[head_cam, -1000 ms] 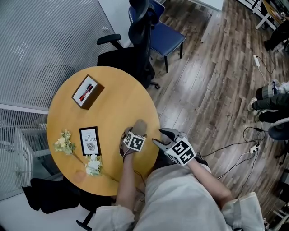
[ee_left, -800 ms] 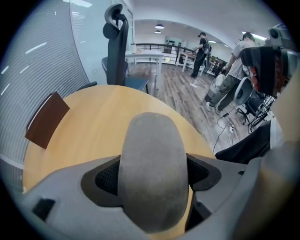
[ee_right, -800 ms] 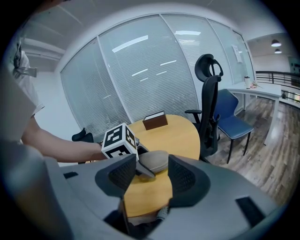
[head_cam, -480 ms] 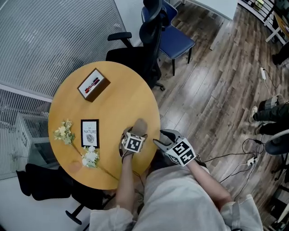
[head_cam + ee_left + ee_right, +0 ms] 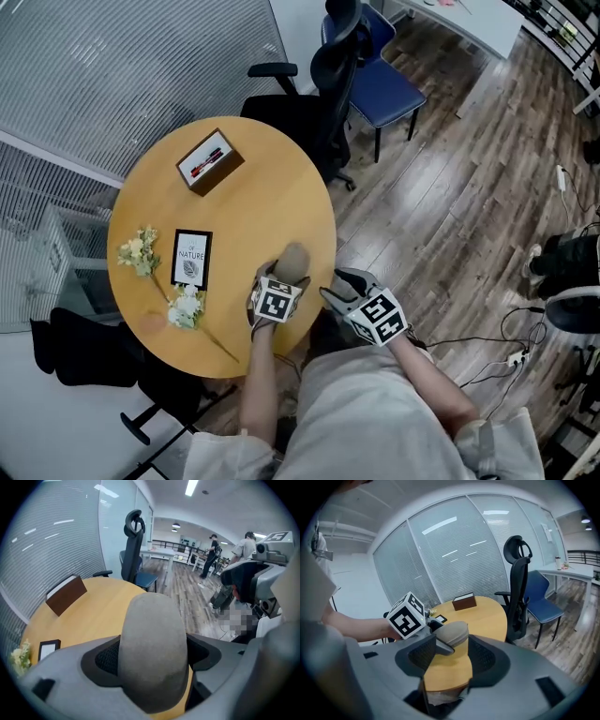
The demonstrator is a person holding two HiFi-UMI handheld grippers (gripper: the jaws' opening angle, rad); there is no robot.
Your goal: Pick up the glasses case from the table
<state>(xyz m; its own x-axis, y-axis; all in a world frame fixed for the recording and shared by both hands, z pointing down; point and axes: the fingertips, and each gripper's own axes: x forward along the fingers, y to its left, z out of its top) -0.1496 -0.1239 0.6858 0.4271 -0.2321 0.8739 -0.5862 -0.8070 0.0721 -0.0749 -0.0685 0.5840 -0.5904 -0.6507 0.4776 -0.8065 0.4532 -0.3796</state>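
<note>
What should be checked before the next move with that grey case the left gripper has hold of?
1. Left gripper jaws closed on the glasses case: ok.
2. Case seated between both pads, rounded end sticking out past them: ok.
3. Case lifted clear of the table: cannot tell.
4. Right gripper open, empty, apart from the case: ok.
5. Flowers, card and brown box lie well apart from the case: ok.
</note>
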